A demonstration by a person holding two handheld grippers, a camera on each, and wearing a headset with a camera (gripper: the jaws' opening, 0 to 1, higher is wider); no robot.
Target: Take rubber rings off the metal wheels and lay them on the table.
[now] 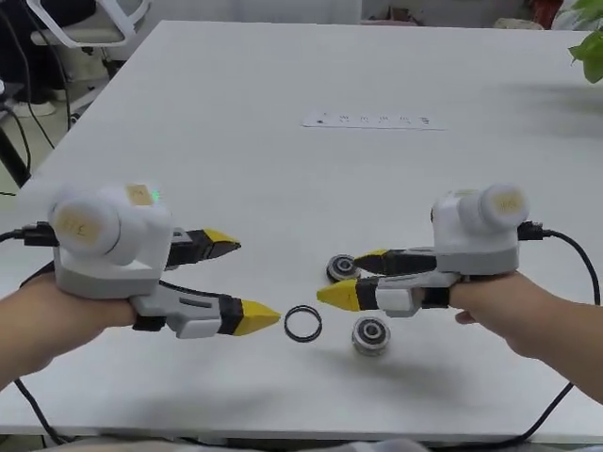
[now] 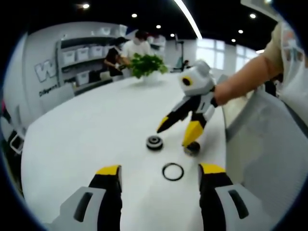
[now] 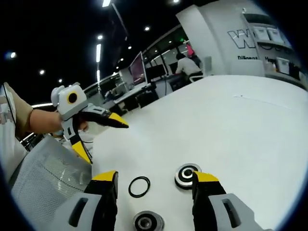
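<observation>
Left gripper (image 1: 254,282) jaws spread, nothing held. Right gripper (image 3: 155,176) jaws spread, nothing pinched. Black rubber ring (image 1: 302,323) laid flat on white table (image 1: 283,141) between grippers. Metal wheel (image 1: 341,267) seen by right gripper tips. Second wheel (image 1: 370,334) just beside ring.

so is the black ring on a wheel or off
Off: the rubber ring lies flat on the table, apart from the near wheel and far wheel.

A thin printed strip (image 1: 373,120) lies far back on the bench (image 1: 283,113), a green plant (image 1: 589,47) at its far right, a white chair (image 1: 85,24) beyond its left corner.
</observation>
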